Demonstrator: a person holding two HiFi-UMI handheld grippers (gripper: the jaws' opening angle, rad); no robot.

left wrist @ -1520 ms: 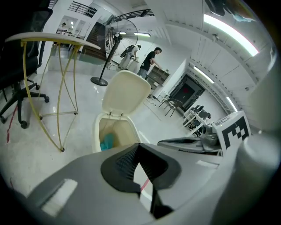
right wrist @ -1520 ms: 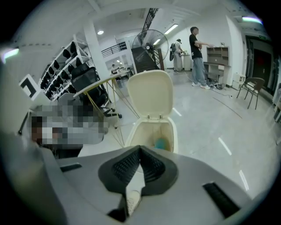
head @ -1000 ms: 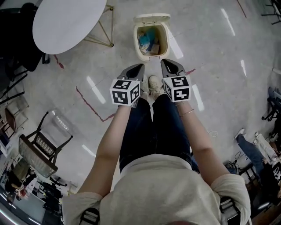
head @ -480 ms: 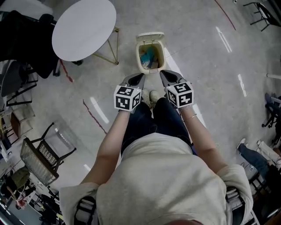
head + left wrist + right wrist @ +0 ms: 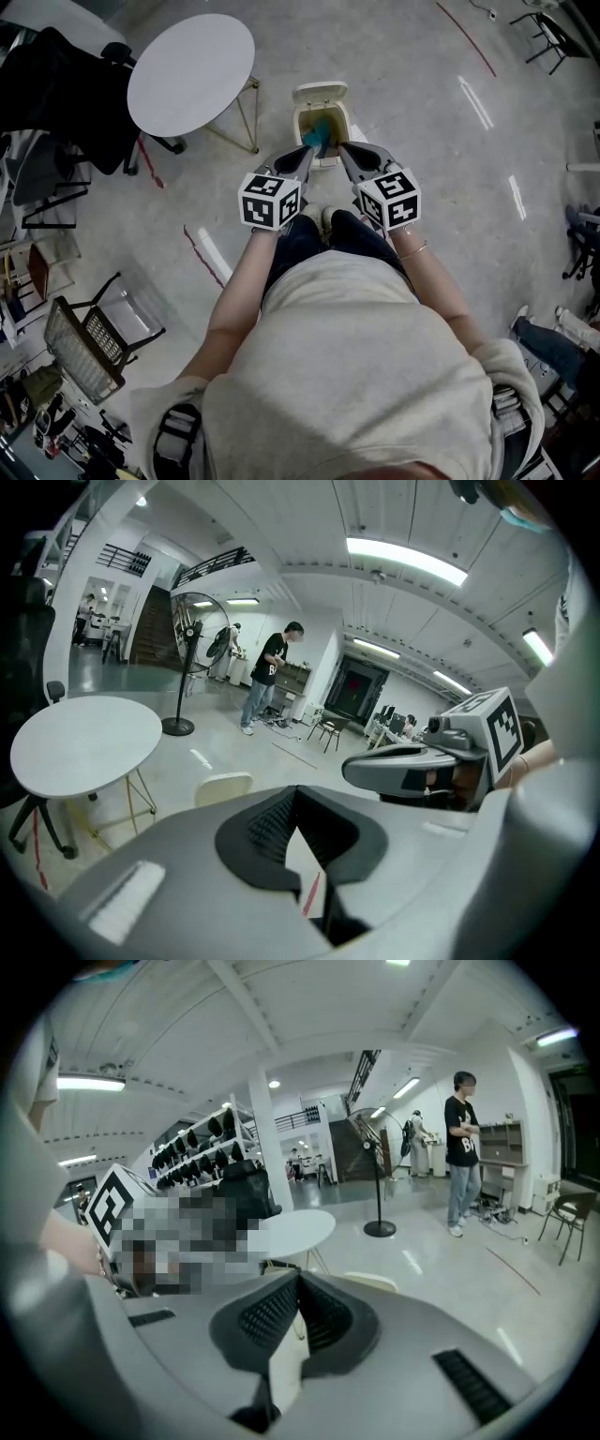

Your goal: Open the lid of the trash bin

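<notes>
The person stands just short of the trash bin (image 5: 298, 127), shoes (image 5: 320, 218) pointing at it, one tool in each hand held out side by side. The marker cubes (image 5: 270, 199) sit on the near side of the bin and the grey arms reach on toward it. The left tongs (image 5: 302, 155) hang over the bin's near left corner and the right tongs (image 5: 347, 150) over its near right corner. Each gripper's own view shows the tips pressed together with nothing pinched: left tongs (image 5: 295, 792), right tongs (image 5: 298, 1279).

The cream bin stands on the floor with its lid (image 5: 321, 93) raised at the far side, so the opening faces up. Inside lies teal and blue rubbish (image 5: 317, 141), partly hidden by the tong arms. Left of the bin and just beyond it stands a round white table (image 5: 190, 73) on thin legs.
</notes>
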